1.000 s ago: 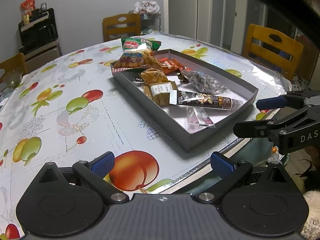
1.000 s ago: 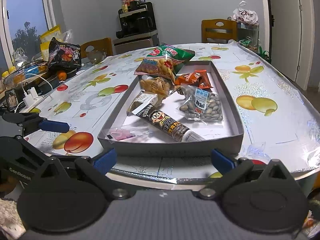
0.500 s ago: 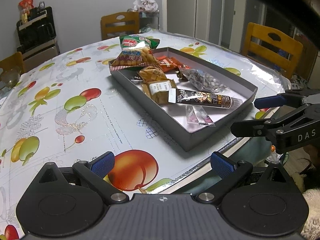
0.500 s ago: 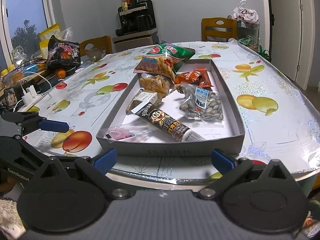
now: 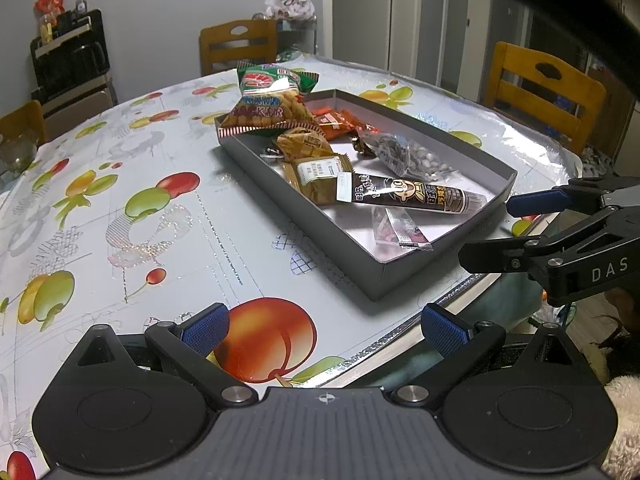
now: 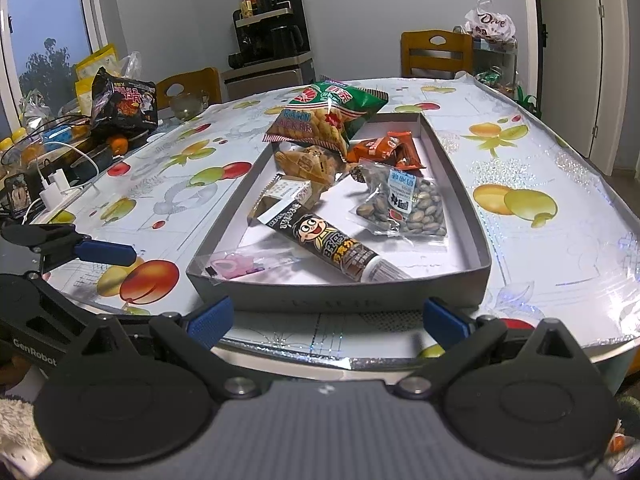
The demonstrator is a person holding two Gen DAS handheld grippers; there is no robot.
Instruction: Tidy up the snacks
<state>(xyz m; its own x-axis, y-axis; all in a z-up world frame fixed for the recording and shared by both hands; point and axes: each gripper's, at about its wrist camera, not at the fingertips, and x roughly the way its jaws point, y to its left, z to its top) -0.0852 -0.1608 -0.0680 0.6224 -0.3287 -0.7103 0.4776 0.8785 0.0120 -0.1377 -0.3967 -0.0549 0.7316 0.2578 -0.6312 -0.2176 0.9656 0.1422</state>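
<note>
Both grippers hang with their jaws spread wide and nothing between them: the left gripper [image 5: 324, 328] over the fruit-printed tablecloth [image 5: 120, 208] near the table's edge, the right gripper [image 6: 326, 320] just short of the grey tray [image 6: 340, 300]. Over the last second almost nothing has shifted; each camera has only crept a touch closer to the tray, and no packet has moved. The snacks already lie in the tray: the dark tube snack [image 6: 332, 244] slants across the middle, the bag of nuts [image 6: 404, 204] sits at about 2 o'clock from it, the small pink packet [image 6: 232, 266] at 8 o'clock in the near corner, the orange packets [image 6: 384, 148] and the prawn cracker bag [image 6: 312, 128] toward 12 o'clock, the latter seemingly propped on the far rim, though the fisheye makes that hard to judge. With both tools empty and drifting in, the scene fits either an approach to tidy the heap or a pause after the last packet was set down.
</note>
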